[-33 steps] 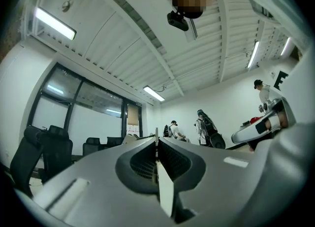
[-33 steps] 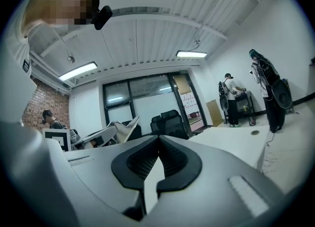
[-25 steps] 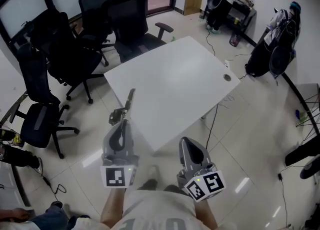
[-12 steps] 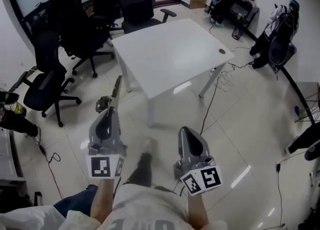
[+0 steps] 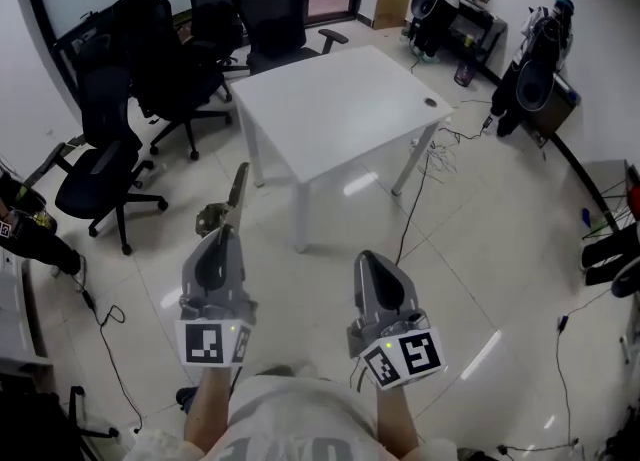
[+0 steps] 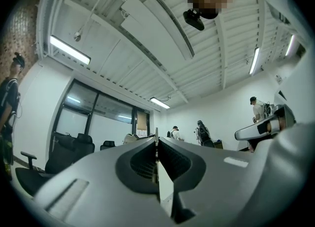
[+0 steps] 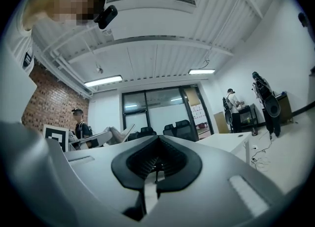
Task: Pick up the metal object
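The left claw (image 5: 222, 237) is clamped on the metal piece (image 5: 237, 192), a long flat strip that sticks out past the fingertips and points to the far side. A bulkier bit of the piece sits at its near end, just left of the claw tip. In the left gripper view the strip shows edge-on as a thin line pinched between the two pads.

The right claw (image 5: 369, 261) is empty, its jaws together; the right gripper view shows the pads meeting with nothing between them.

Both claws are held side by side over the tiled floor (image 5: 470, 249), near of the white tabletop (image 5: 340, 104) and apart from it. The metal piece is in the air, off the tabletop, with its far tip level with the table's near left leg in the head view.

Black office chairs (image 5: 150, 69) stand left and far of the tabletop. A cable (image 5: 415, 199) trails down from its right side across the floor.
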Tool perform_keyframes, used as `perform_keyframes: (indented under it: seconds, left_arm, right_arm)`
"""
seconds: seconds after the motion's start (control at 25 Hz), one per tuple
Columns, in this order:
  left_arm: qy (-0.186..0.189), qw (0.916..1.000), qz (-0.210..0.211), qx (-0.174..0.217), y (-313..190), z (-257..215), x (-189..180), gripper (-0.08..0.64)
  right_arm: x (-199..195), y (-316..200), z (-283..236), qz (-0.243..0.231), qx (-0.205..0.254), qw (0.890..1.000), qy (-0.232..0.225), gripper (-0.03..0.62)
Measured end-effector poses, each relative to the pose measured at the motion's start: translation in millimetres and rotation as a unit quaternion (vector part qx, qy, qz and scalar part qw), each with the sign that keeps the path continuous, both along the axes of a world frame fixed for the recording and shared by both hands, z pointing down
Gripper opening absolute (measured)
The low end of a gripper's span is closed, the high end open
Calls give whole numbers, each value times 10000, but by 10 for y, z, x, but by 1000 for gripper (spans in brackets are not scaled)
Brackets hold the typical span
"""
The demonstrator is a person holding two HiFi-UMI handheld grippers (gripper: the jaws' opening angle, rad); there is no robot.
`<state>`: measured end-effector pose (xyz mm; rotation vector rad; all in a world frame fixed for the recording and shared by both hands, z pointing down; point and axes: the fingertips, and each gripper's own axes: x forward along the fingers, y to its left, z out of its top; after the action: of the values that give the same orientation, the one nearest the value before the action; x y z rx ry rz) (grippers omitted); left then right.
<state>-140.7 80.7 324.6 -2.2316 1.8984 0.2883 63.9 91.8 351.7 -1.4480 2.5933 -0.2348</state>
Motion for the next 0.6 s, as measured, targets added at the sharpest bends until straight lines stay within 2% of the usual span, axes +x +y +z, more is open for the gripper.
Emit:
perform_keyframes:
  seconds: [0.12, 0.24, 0.6]
  left_arm:
    - [78, 9999, 103, 100, 119, -88, 8, 2]
    - [146, 9997, 211, 19, 286, -51, -42, 2]
    - [136, 9984, 528, -135, 580, 21, -56, 2]
  right_arm:
    - [76, 134, -13, 225, -44, 9996, 134, 11]
    - [35, 315, 19, 410, -122, 9987, 279, 11]
    - [-231, 616, -45, 508, -50, 9983, 280, 11]
